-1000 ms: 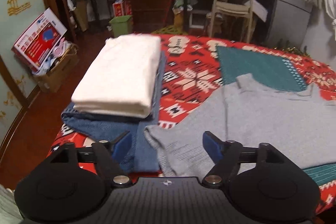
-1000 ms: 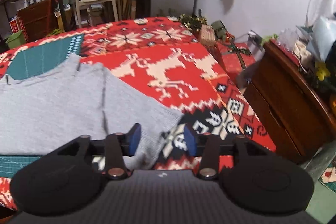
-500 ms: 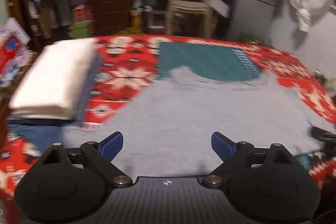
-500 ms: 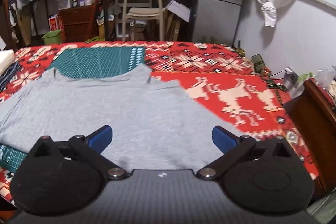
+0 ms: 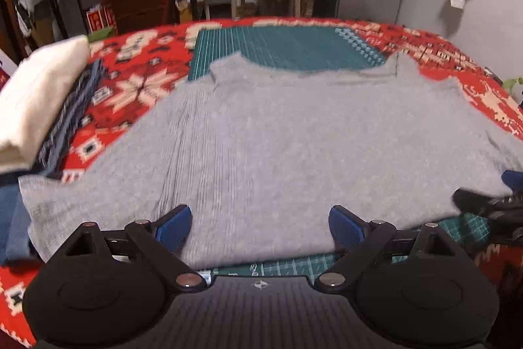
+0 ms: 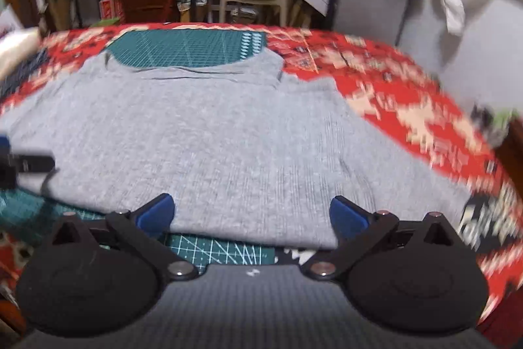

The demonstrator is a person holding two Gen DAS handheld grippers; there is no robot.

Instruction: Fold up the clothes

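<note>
I have the grey sweater (image 5: 278, 146) flat along the desk's (image 5: 137, 80) near edge, both hems just ahead. My left gripper (image 5: 260, 223) jaws are opening and my right gripper (image 6: 251, 215) stands released, both empty. I'd pinch both hem layers evenly before lifting.

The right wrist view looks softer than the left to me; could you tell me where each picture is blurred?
Right wrist view: motion smear throughout, worst on the red patterned blanket at right; the grey sweater is soft too. Left wrist view: sharper, with the folded white garment and right edge smeared. Both bow from fisheye.
</note>
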